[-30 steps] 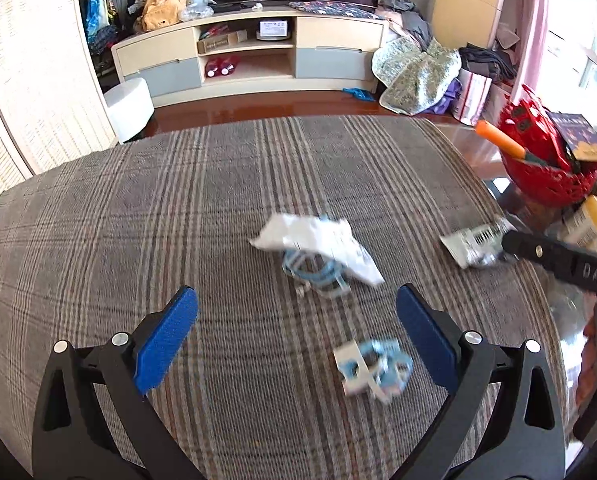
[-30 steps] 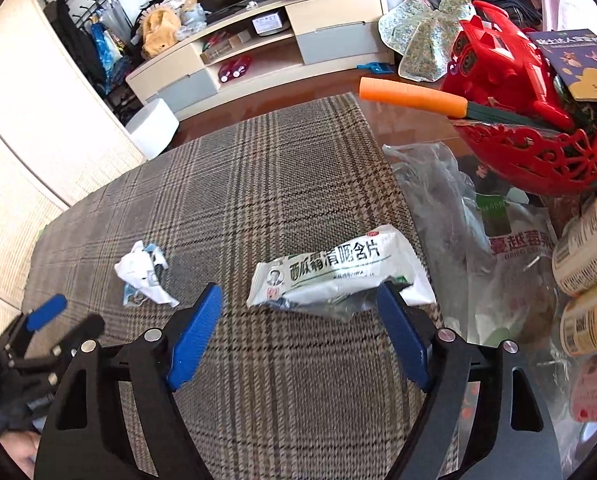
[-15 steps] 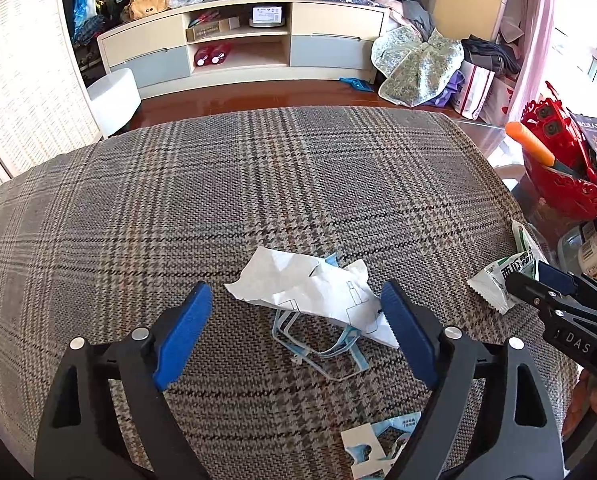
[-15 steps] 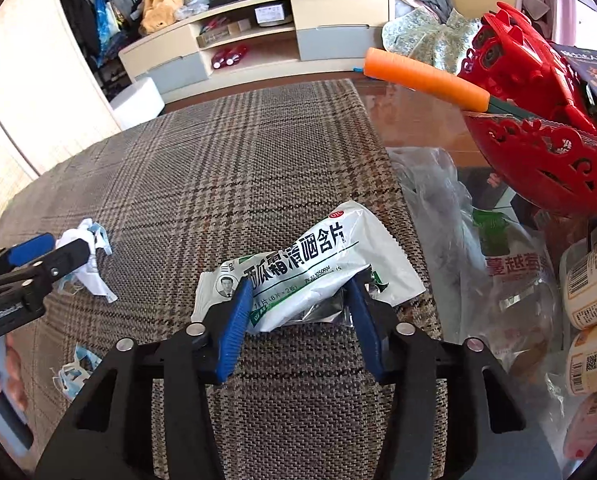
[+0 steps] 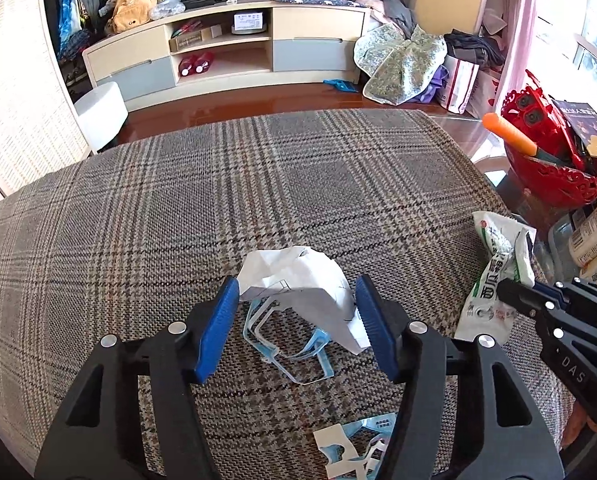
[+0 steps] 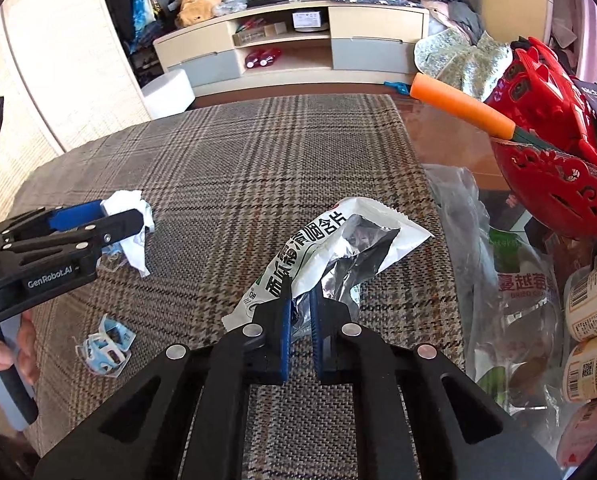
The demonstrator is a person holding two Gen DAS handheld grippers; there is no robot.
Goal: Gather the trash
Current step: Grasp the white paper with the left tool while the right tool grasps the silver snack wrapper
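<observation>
Grabbing step: right gripper (image 6: 298, 304) pinches packet (image 6: 330, 248); left gripper (image 5: 296, 316), jaws just closing, straddles paper (image 5: 298, 276) at 12 o'clock, unpinched. Next: clamp, lift.

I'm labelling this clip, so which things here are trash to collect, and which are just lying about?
Trash: crumpled paper, torn blue packaging, blue scraps, foil wrapper.

Lying about: red basket, orange-handled tool, bottles, plastic bag.

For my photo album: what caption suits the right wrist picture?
Right gripper pinches an empty white wrapper on the plaid cloth while the left gripper closes around crumpled paper.
</observation>
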